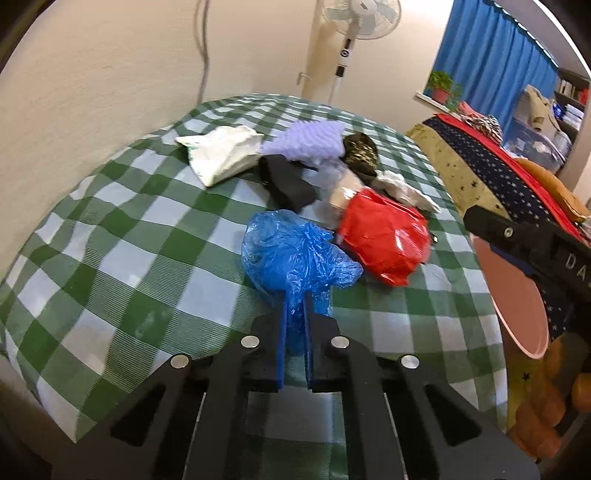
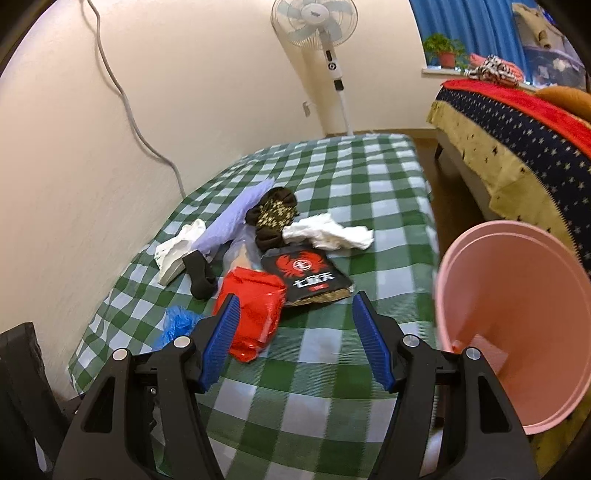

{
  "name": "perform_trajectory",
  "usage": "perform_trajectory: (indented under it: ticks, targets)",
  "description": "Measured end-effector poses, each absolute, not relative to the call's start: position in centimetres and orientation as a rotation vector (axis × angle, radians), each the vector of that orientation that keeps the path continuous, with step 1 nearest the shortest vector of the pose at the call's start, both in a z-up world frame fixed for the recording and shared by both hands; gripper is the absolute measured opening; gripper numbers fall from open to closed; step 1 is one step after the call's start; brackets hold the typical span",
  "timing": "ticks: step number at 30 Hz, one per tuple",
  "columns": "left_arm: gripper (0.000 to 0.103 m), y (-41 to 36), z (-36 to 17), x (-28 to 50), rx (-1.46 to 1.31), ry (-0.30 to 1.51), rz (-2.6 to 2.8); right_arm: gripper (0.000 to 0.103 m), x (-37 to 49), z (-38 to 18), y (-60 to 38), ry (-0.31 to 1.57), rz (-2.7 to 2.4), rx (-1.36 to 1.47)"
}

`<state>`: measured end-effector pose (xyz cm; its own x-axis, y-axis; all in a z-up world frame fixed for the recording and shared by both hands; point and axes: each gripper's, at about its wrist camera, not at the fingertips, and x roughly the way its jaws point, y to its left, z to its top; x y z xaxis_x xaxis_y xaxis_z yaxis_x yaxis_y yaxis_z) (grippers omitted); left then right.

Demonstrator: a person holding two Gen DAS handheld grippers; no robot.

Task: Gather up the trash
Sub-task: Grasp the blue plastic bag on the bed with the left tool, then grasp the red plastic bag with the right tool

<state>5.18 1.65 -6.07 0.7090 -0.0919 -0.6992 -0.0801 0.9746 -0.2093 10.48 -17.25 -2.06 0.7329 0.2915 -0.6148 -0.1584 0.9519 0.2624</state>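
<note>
My left gripper [image 1: 295, 301] is shut on a crumpled blue plastic bag [image 1: 291, 254], holding it just above the green checked table [image 1: 110, 236]. The bag also shows in the right wrist view [image 2: 177, 325]. My right gripper [image 2: 295, 306] is open and empty above the table, beside a red wrapper [image 2: 251, 314] that also shows in the left wrist view [image 1: 384, 236]. A black packet with a red emblem [image 2: 306, 277] lies past it. A pink bin [image 2: 513, 325] stands at the table's right edge and also shows in the left wrist view [image 1: 513, 295].
Farther back lie white crumpled paper [image 2: 328, 232], a dark patterned cloth [image 2: 273, 218], a lilac cloth [image 2: 232, 221], a black piece [image 2: 199, 277] and a white bag [image 2: 177, 251]. A fan [image 2: 317, 26] stands by the wall. A bed [image 2: 517, 147] is on the right.
</note>
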Motion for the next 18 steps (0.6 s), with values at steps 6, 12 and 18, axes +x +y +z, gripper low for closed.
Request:
perform_trajectory:
  ticks: [6, 12, 18]
  targets:
    - [0.007, 2.0, -5.3, 5.6, -0.217, 0.758, 0.015, 0.063, 12.2, -3.5, -15.7, 0.751, 0.273, 0.218]
    - [0.007, 2.7, -5.2, 6.1, -0.232, 0.759, 0.045, 0.063, 13.7, -5.0, -15.2, 0.804, 0.278, 0.255]
    - [0.007, 3.1, -5.7, 6.5, -0.236, 0.771, 0.065, 0.063, 14.6, -5.9, -14.8, 0.834, 0.3, 0.288]
